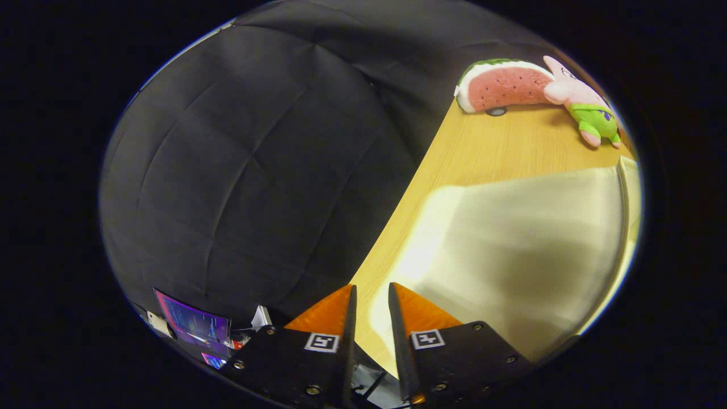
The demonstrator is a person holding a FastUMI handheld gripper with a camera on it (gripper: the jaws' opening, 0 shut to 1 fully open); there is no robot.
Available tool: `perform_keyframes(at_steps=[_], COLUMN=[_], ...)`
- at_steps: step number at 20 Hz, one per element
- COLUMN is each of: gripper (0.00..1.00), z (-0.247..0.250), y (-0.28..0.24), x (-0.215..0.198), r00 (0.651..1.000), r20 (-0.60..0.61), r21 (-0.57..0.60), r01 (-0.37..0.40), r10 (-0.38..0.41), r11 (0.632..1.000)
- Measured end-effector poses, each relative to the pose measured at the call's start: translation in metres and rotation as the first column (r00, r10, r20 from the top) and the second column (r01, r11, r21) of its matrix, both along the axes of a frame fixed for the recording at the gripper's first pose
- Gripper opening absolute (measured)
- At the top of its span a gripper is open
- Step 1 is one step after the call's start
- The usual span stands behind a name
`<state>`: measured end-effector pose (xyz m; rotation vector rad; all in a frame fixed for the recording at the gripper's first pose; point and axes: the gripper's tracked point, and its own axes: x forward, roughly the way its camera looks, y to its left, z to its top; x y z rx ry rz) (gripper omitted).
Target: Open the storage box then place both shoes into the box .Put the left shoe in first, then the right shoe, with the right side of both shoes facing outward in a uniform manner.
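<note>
A pale cream panel, the storage box lid (522,244), spreads out from my fingers across the wooden table (483,147). It is blurred and close, with a raised rim along its far side. My gripper (372,287) is tilted, and its fingers stand close together with a narrow gap. The lid's near edge runs into that gap, and both fingers press on it. The table's edge also passes between the fingertips.
At the table's far end lie a watermelon-slice plush (502,85) and a pink plush toy in green shorts (582,102). The dark cloth wall (255,159) drops away beside the table. A lit screen (193,324) glows below, beside my fingers.
</note>
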<state>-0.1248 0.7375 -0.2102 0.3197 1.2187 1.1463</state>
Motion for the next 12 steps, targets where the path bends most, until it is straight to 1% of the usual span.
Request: perform_keyframes(at_steps=[1, 5, 7, 8, 10, 12], gripper=[0.37, 0.37, 0.37, 0.36, 0.36, 0.36], z=[0.011, 0.056, 0.072, 0.076, 0.087, 0.097], y=[-0.005, -0.050, -0.084, -0.102, -0.134, -0.171], x=[0.002, 0.011, 0.019, 0.024, 0.041, 0.055], r00=[1.000, 0.998, 0.994, 0.987, 0.971, 0.957], r20=[0.008, 0.061, 0.110, 0.160, 0.238, 0.275], r21=[0.020, 0.067, 0.067, 0.054, 0.052, 0.054], r01=[0.001, -0.010, -0.010, -0.014, 0.020, 0.085], r10=[-0.001, 0.006, 0.003, 0.006, -0.032, -0.096], r11=[1.000, 0.998, 0.998, 0.998, 0.998, 0.995])
